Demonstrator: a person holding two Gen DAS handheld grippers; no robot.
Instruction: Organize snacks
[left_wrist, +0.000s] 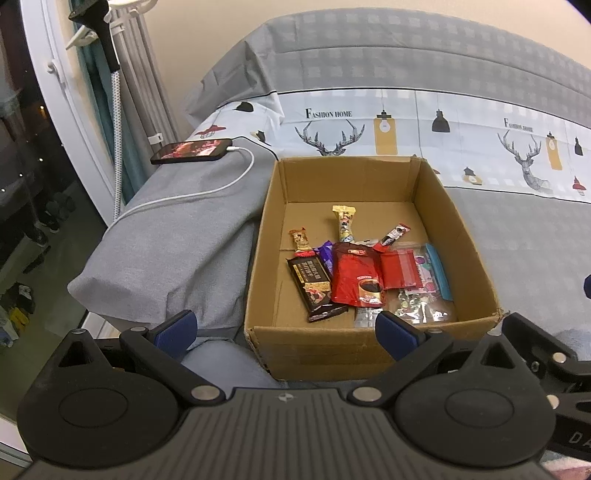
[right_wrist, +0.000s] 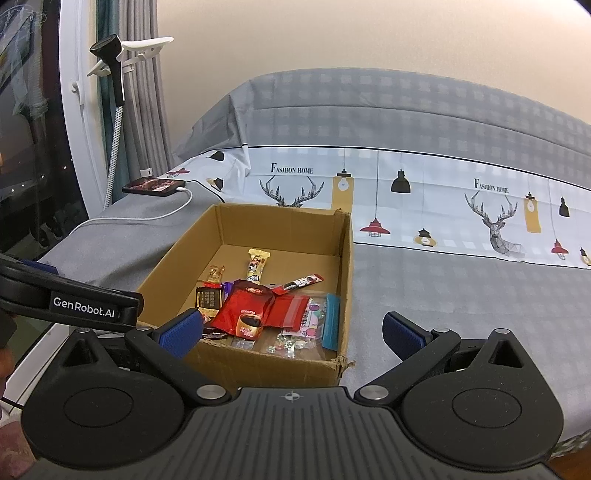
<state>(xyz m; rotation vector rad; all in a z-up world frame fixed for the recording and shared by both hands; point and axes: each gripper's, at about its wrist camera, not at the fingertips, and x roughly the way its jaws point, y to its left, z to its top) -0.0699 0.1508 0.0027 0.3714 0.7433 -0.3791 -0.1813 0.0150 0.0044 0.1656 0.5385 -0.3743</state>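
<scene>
While both sets of tongs hang spread and empty just short of the cardboard box (left_wrist: 354, 343) on the bed (right_wrist: 461, 295), the left gripper (left_wrist: 286, 328) faces its near wall and the right gripper (right_wrist: 291, 328) its near right corner. All the snacks lie heaped against that near wall: a red foil pouch (left_wrist: 356, 275) on top, a dark chocolate bar (left_wrist: 314, 286) toward the left wall, a clear zip bag of sweets (left_wrist: 424, 291) toward the right wall. I'd judge them all light; the foil looks slick and crinkly, so pinch a sealed edge. The bar seems stiff but could snap, so grip it across the middle. The bag is floppy; take its blue zip strip.
</scene>
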